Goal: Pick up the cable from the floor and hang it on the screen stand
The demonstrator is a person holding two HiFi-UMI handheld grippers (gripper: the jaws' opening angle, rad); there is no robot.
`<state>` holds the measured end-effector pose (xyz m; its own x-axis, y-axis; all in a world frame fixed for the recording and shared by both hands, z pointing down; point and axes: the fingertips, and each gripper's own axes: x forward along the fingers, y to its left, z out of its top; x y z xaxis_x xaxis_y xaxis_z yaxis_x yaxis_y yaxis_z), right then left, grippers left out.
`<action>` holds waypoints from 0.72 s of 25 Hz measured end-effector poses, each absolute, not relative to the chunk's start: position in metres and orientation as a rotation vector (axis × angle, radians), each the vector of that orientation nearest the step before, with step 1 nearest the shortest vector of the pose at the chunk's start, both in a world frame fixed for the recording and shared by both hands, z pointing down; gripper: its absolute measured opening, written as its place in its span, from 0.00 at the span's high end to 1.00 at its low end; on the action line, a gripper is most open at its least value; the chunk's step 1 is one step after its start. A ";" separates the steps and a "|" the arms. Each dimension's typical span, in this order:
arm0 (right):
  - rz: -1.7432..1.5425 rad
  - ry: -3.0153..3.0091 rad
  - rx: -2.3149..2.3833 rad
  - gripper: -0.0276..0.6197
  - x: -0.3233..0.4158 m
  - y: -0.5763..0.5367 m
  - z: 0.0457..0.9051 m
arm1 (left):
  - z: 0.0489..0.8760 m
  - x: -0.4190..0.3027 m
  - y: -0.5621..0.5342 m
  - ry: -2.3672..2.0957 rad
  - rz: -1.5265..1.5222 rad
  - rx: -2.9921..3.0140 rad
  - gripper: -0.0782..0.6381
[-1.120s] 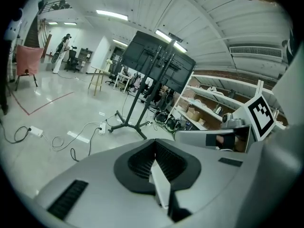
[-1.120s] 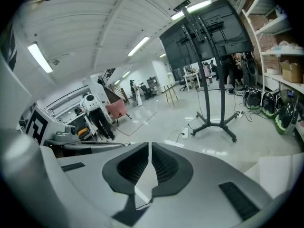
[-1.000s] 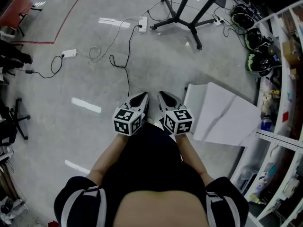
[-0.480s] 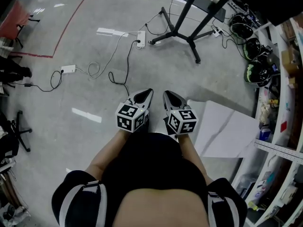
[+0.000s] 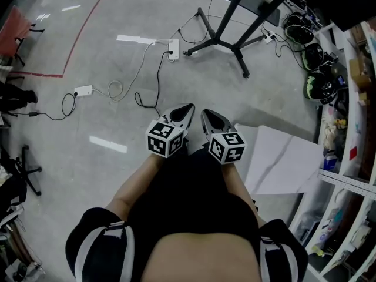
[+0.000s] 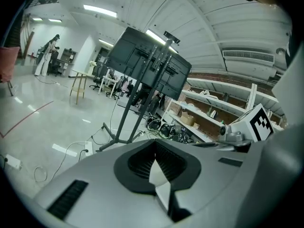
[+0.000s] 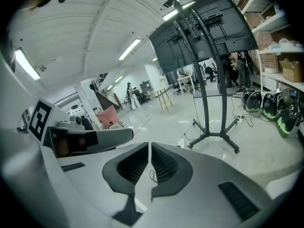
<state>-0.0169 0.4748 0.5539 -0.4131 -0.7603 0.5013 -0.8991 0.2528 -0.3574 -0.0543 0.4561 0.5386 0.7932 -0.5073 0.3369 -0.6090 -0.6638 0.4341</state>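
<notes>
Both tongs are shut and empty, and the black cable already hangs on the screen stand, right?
No. The head view shows the black cable lying on the floor near the screen stand, not hanging on it. The left tongs and right tongs are indeed shut and empty.

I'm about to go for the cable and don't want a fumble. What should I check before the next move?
1. Black cable in view on the floor: ok.
2. Left gripper empty: ok, jaws together on nothing.
3. Right gripper empty: ok, jaws together on nothing.
4. Jaws open for a grasp: not ok.
5. Grippers down at the cable: not ok, both held close to the body.
6. Screen stand in view: ok, beyond the cable.
</notes>
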 end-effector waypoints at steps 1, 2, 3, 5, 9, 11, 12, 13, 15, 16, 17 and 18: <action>0.903 -2.301 1.557 0.92 -0.018 0.475 0.554 | 0.540 -0.055 0.456 -0.828 0.255 2.443 0.88; 0.912 -2.304 1.563 0.92 -0.019 0.476 0.554 | 0.542 -0.056 0.455 -0.828 0.258 2.441 0.88; 0.917 -2.304 1.570 0.92 -0.019 0.476 0.553 | 0.543 -0.057 0.455 -0.828 0.260 2.439 0.88; 0.919 -2.294 1.585 0.92 -0.018 0.476 0.553 | 0.544 -0.059 0.455 -0.829 0.259 2.436 0.88; 0.931 -2.284 1.603 0.92 -0.012 0.473 0.554 | 0.549 -0.060 0.455 -0.832 0.257 2.419 0.88; 0.931 -2.284 1.601 0.92 -0.010 0.471 0.554 | 0.552 -0.061 0.454 -0.836 0.253 2.410 0.88; 0.928 -2.284 1.597 0.92 -0.010 0.469 0.554 | 0.553 -0.061 0.453 -0.840 0.249 2.406 0.88; 0.926 -2.286 1.592 0.92 -0.009 0.467 0.554 | 0.553 -0.061 0.451 -0.846 0.245 2.403 0.88; 0.921 -2.295 1.584 0.92 -0.009 0.460 0.554 | 0.552 -0.062 0.445 -0.863 0.236 2.399 0.88; 0.918 -2.299 1.581 0.92 -0.009 0.455 0.554 | 0.552 -0.063 0.441 -0.873 0.232 2.398 0.88; 0.915 -2.302 1.577 0.92 -0.009 0.450 0.554 | 0.551 -0.063 0.436 -0.883 0.229 2.397 0.88; 0.916 -2.306 1.569 0.92 -0.009 0.445 0.555 | 0.551 -0.062 0.431 -0.893 0.227 2.395 0.88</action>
<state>-0.0087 0.4454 0.5550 -0.4135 -0.7668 0.4909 -0.8947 0.2422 -0.3753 -0.0625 0.4305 0.5512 0.7631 -0.5489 0.3411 -0.6452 -0.6165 0.4513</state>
